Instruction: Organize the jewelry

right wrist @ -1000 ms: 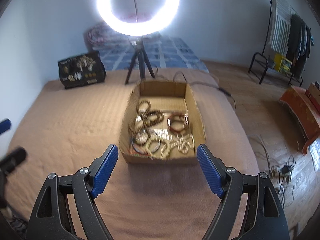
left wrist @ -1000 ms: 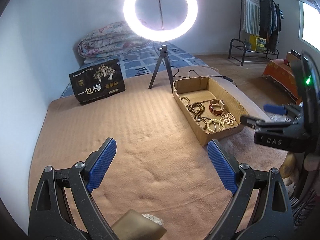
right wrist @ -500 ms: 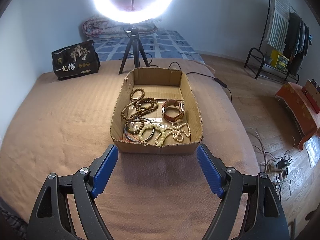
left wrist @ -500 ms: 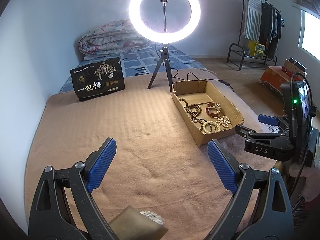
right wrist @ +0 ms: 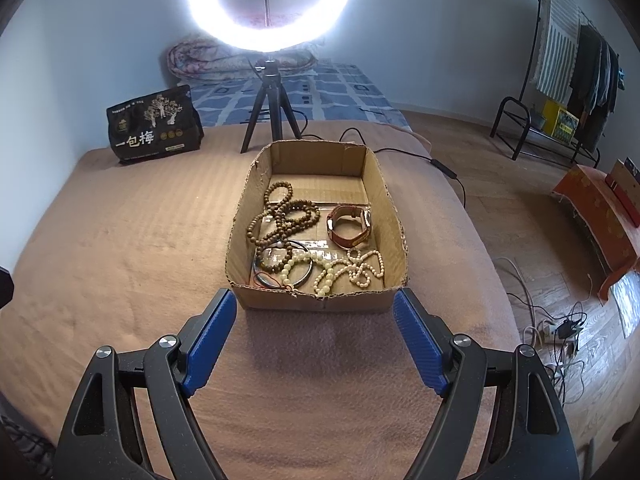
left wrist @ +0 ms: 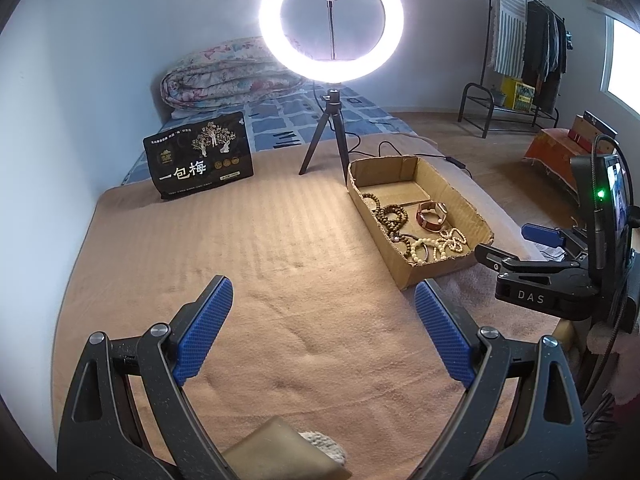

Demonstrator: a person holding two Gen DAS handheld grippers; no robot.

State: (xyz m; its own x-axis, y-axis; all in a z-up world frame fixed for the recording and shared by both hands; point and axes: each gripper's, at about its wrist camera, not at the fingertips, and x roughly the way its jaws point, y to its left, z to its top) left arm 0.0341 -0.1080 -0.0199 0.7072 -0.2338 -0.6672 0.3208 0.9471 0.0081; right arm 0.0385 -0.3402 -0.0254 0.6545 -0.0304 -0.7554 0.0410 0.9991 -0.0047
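Left wrist view: the left gripper (left wrist: 323, 312) hangs over the tan blanket (left wrist: 248, 248) with its blue pads spread wide, holding nothing. At 2 o'clock from it lies the cardboard box (left wrist: 404, 256) of jewelry, its long axis running from 5 toward 11 o'clock. At 3 o'clock the right gripper (left wrist: 508, 246) shows side-on, its body lettered "DAS"; its fingertips reach the box's near corner. A black bag (left wrist: 199, 155) at 11 o'clock reads "一包梅". A ring light (left wrist: 331, 20) stands at 12 o'clock.

Right wrist view: the right gripper (right wrist: 314, 308) is spread wide and empty, pads flanking the box's (right wrist: 320, 301) near wall. The box's long axis runs straight toward 12 o'clock. Inside, brown wooden beads (right wrist: 286, 218) lie at left, a brown-strapped watch (right wrist: 350, 226) at right, cream beads (right wrist: 340, 268) nearest. The bag (right wrist: 154, 124) sits at 10 o'clock.
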